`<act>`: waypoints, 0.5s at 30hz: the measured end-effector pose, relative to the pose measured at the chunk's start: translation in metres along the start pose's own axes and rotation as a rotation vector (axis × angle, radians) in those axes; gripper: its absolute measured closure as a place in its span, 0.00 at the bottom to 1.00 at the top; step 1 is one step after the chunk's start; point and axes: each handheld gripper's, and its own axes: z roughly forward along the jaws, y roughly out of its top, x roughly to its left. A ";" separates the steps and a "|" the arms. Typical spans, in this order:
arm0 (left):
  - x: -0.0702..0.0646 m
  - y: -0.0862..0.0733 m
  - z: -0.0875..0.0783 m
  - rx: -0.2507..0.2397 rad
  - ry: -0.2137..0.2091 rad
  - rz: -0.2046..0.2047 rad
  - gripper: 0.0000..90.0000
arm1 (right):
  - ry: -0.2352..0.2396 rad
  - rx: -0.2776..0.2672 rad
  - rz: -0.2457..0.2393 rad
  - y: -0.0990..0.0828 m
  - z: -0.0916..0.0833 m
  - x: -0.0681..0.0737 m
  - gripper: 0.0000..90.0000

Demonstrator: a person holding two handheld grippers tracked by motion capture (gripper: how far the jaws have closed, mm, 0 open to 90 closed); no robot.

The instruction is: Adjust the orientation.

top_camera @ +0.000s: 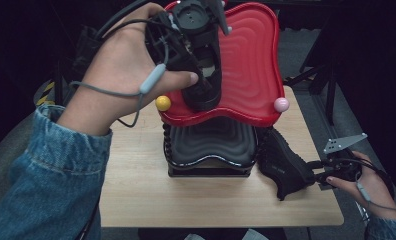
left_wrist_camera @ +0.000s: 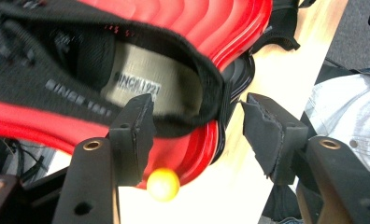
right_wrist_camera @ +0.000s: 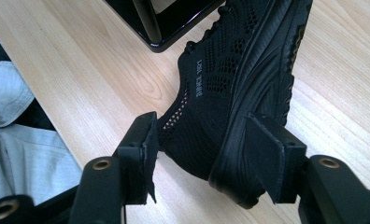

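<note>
two black mesh shoes. one [top_camera: 202, 75] atop the red tray [top_camera: 251, 60], at 12 o'clock on the surface [top_camera: 136, 185]; pale insole with a printed label, white lettering along the collar. left tool [left_wrist_camera: 197, 121] open above it, collar edge between the jaws, pads not pressing. other shoe [top_camera: 286, 165] at 3 o'clock on the surface, beside the black tray [top_camera: 211, 145], tipped on its side; thick black sole, perforated mesh. right tool [right_wrist_camera: 199, 154] clamped on its heel. yellow ball [top_camera: 163, 103] and pink ball [top_camera: 281, 104] at the red tray's front corners.
</note>
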 end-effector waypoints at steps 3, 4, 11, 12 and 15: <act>0.000 -0.011 -0.006 -0.015 0.007 -0.023 0.49 | 0.002 0.000 -0.003 0.004 0.002 0.000 0.51; 0.000 -0.014 -0.007 -0.013 0.009 -0.035 0.49 | 0.003 -0.003 -0.010 0.005 0.003 -0.001 0.51; 0.006 -0.048 -0.011 0.015 0.019 -0.084 0.49 | 0.015 0.007 -0.032 0.014 0.010 -0.002 0.51; 0.006 -0.054 -0.011 0.020 0.019 -0.099 0.49 | 0.013 0.008 -0.035 0.015 0.010 -0.002 0.51; 0.009 -0.062 -0.011 0.022 0.024 -0.110 0.49 | 0.016 0.007 -0.033 0.018 0.012 -0.003 0.51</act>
